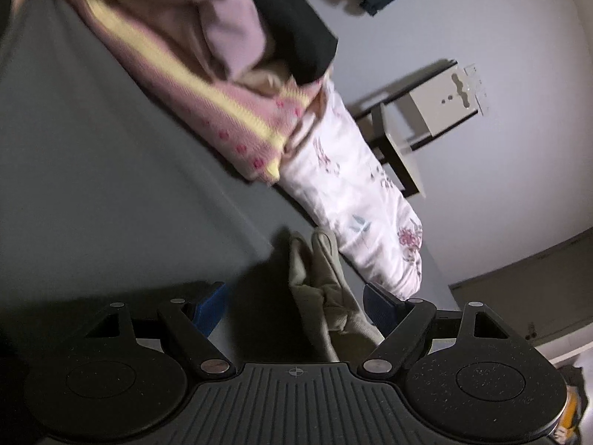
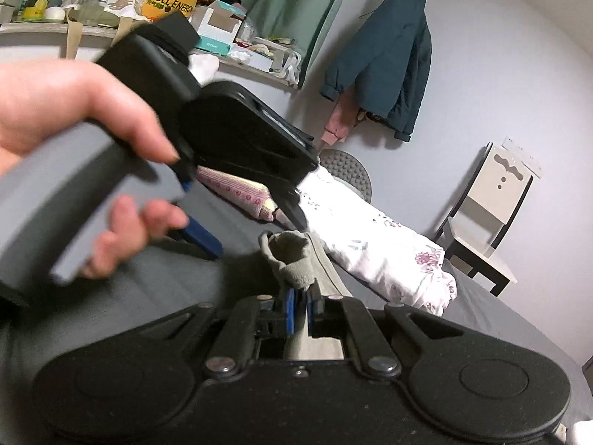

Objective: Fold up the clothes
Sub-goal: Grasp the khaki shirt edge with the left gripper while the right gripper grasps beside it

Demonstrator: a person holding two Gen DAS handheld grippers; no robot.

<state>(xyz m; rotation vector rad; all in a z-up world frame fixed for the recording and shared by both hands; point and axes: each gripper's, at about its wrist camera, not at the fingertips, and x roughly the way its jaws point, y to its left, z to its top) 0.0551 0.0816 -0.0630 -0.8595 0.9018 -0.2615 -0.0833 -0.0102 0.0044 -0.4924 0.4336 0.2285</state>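
A small grey-beige garment (image 2: pixel 296 259), maybe a sock, hangs bunched above the dark grey bed sheet (image 1: pixel 111 170). The right gripper (image 2: pixel 301 306) has its 2 blue pads pinched narrow on the cloth's lower edge. The left gripper (image 1: pixel 296 293) stands wide, its blue pads either side of the same cloth without touching it, and in the right wrist view the person's hand (image 2: pixel 74 118) holds that tool just beside the garment.

At the head of the bed lies a pink blanket with a yellow stripe (image 1: pixel 207 111), which looks folded, with a lilac cloth (image 1: pixel 207 26) heaped loosely on it and a white floral quilt (image 1: pixel 355 200) alongside. A teal jacket (image 2: pixel 389 55) hangs on the wall, near a white chair (image 2: pixel 493 204).

As for progress, I judge the grey piece mid-handling: it is crumpled, not flat or squared. Whether the lilac heap awaits folding, I cannot tell.
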